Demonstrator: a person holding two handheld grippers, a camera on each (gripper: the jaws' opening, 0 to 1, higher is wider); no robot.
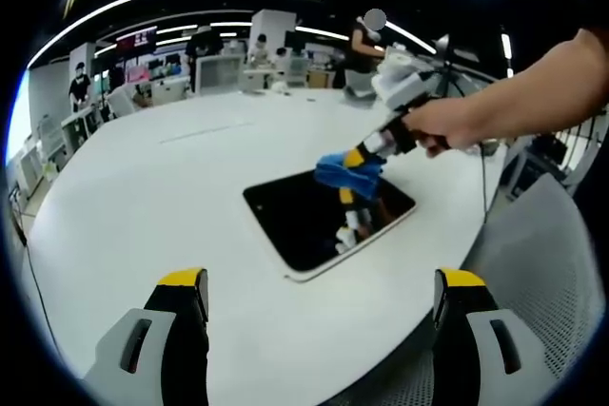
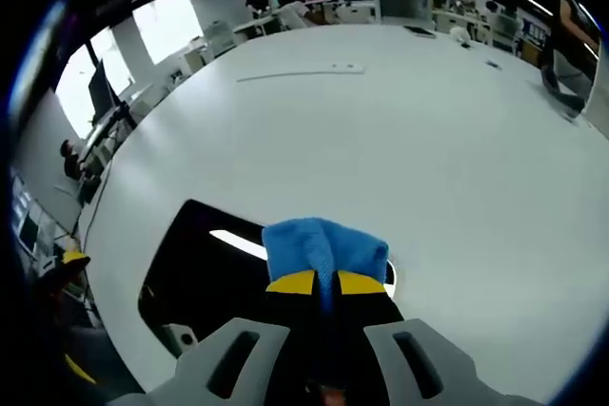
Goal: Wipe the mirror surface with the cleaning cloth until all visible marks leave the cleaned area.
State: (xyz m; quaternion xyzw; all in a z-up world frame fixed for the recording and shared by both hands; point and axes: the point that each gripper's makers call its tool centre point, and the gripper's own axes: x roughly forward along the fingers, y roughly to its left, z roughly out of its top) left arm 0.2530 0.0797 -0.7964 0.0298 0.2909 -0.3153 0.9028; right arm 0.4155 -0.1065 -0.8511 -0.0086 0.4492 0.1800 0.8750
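Left gripper view: my left claw (image 1: 319, 330) is open, holding nothing, hanging back; mirror (image 1: 328, 216) lies ahead of it on the table (image 1: 162, 206), long axis slanting away rightward; right claw (image 1: 366, 161) presses blue cloth (image 1: 344, 174) on its far edge. Right gripper view: right claw (image 2: 326, 284) clamped on cloth (image 2: 324, 246), mirror (image 2: 205, 268) extends left; I judge the right nearer, so it wipes.

Left gripper view: farther back, facing mirror (image 1: 328, 216). Right gripper view: close above it. Both share table (image 1: 171, 187).
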